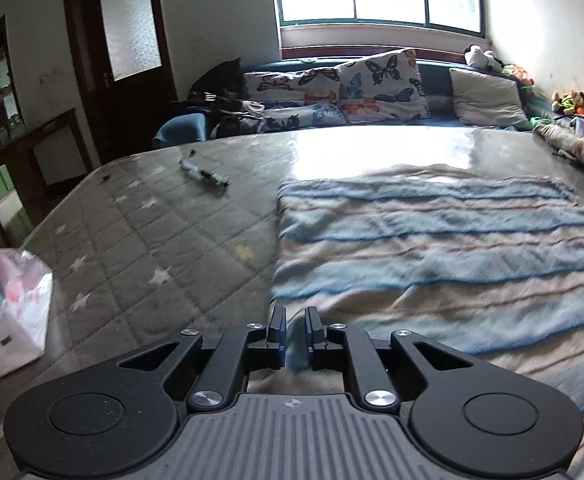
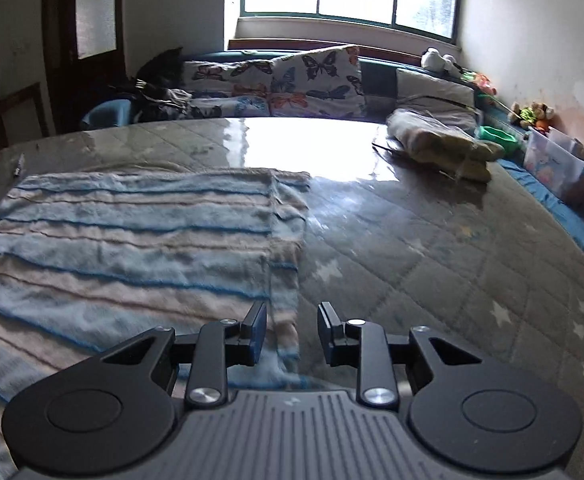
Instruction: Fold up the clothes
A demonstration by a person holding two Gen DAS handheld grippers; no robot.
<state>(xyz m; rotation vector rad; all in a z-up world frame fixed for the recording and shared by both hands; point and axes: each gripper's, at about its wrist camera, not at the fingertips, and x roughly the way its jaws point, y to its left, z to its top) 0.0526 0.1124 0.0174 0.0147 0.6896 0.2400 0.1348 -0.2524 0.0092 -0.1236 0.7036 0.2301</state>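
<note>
A blue-and-beige striped towel (image 1: 431,248) lies spread flat on the grey quilted mattress (image 1: 140,232); it also shows in the right wrist view (image 2: 132,236). My left gripper (image 1: 295,330) sits at the towel's near left corner, its jaws narrowed on a fold of the cloth. My right gripper (image 2: 292,330) sits at the towel's near right edge with its jaws apart and the towel edge lying between them, not pinched.
Butterfly pillows (image 1: 371,84) line the far side under the window. A folded cloth pile (image 2: 439,140) lies at the far right of the mattress. A dark small object (image 1: 204,174) lies far left. A plastic bag (image 1: 8,308) stands beside the bed.
</note>
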